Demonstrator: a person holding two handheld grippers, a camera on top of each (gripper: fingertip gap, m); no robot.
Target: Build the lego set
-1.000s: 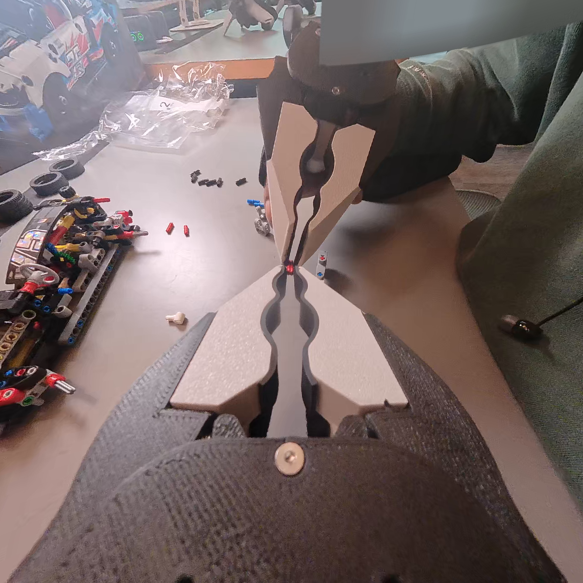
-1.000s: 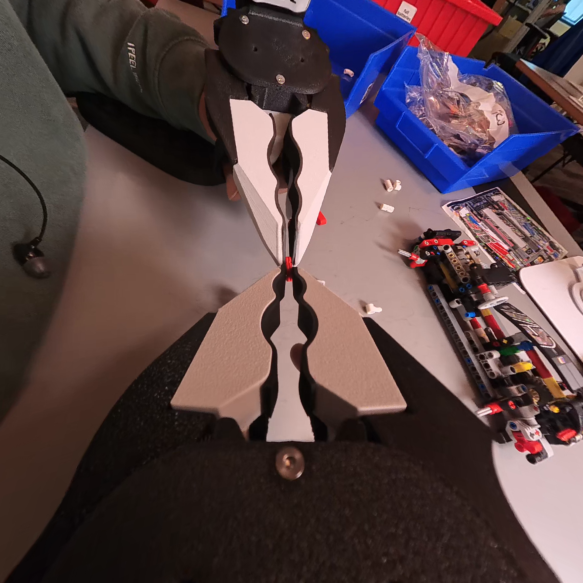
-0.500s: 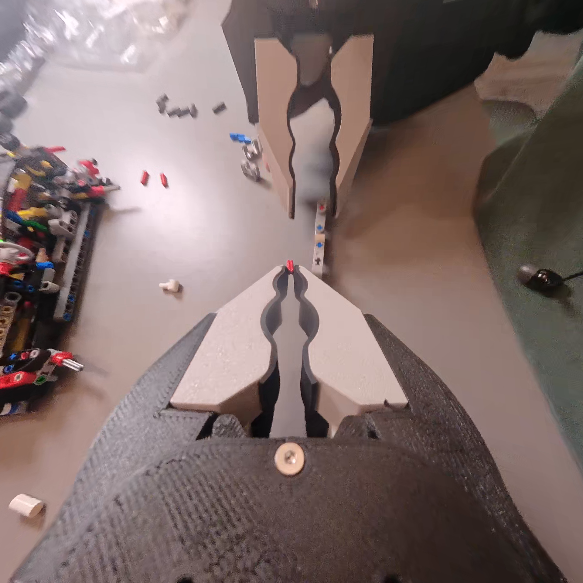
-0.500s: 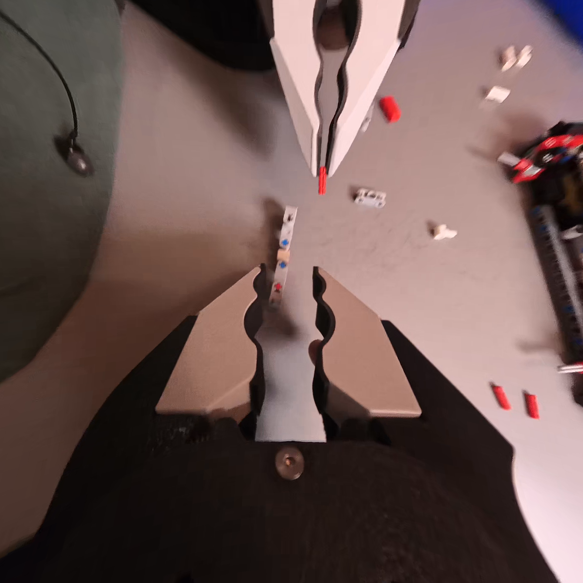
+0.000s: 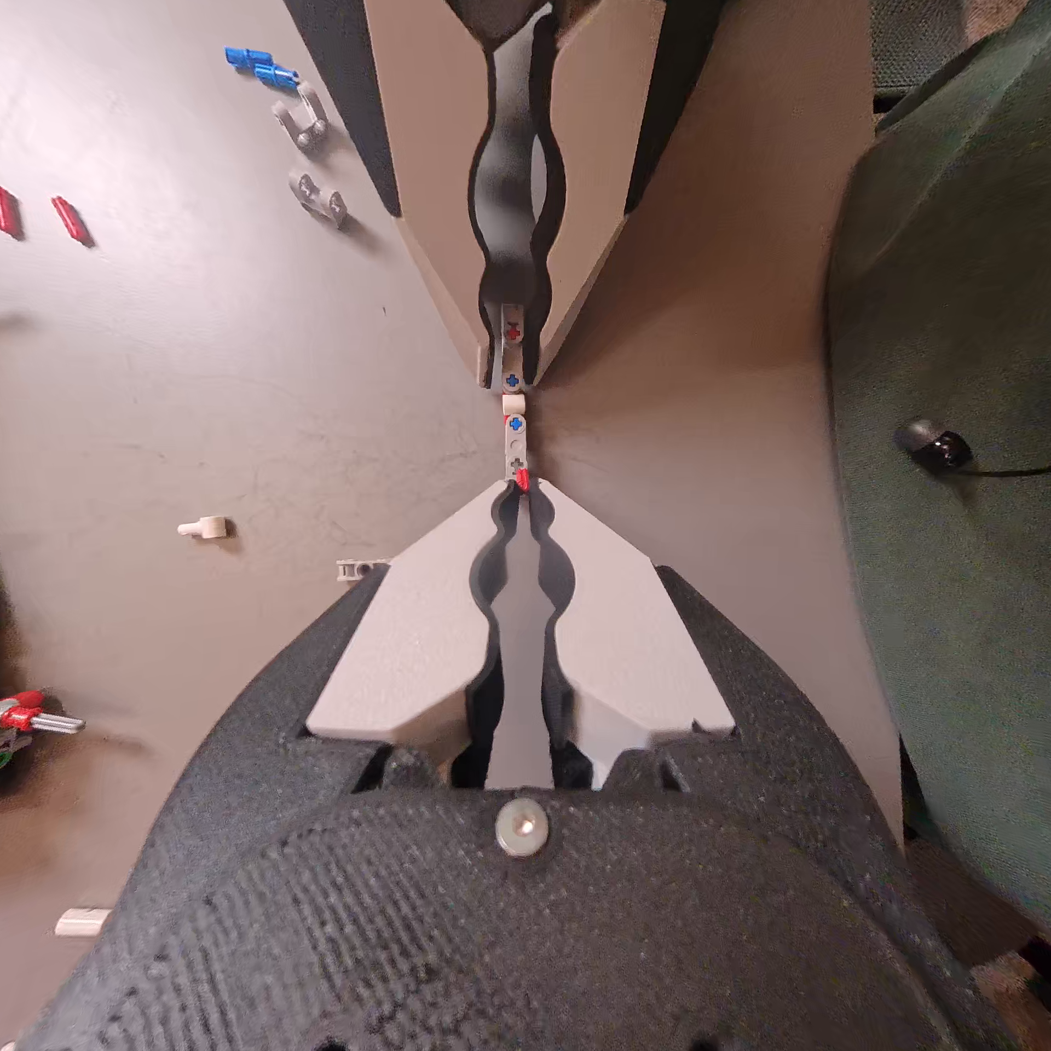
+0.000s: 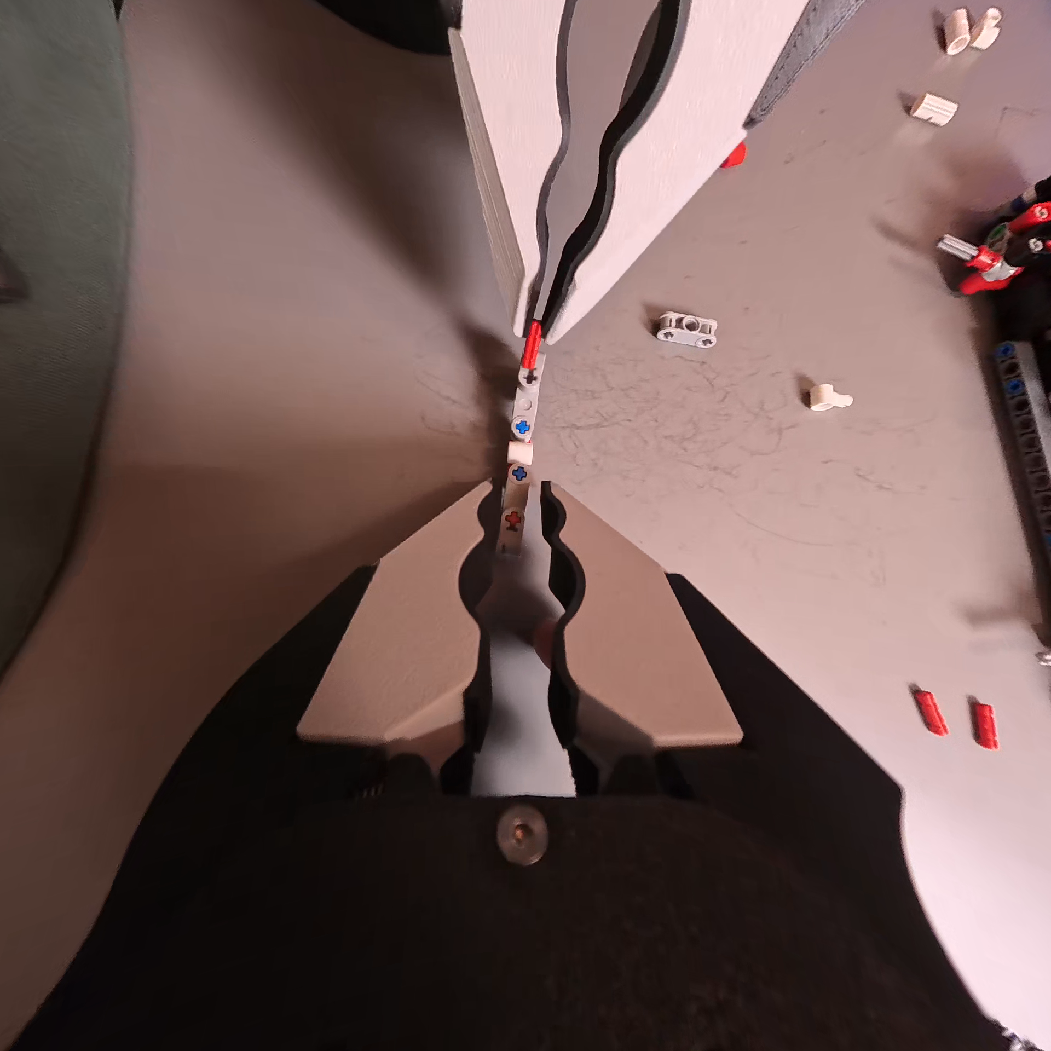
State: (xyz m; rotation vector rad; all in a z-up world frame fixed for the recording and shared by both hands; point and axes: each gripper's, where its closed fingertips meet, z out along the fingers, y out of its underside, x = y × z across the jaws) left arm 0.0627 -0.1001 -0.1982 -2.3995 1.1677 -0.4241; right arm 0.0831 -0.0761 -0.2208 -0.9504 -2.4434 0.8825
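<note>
Left tongs (image 5: 522,488) pinch a red pin (image 5: 522,484); right tongs (image 6: 516,490), half a second ago wide open, now straddle the grey link assembly (image 6: 520,455), unclamped.

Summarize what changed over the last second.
Both grippers dropped from mid-air to the table. The right gripper let go of the red pin, opened, and straddles one end of the grey beam. The left gripper kept the pin and brought it to the beam's other end. Loose parts unmoved.
</note>
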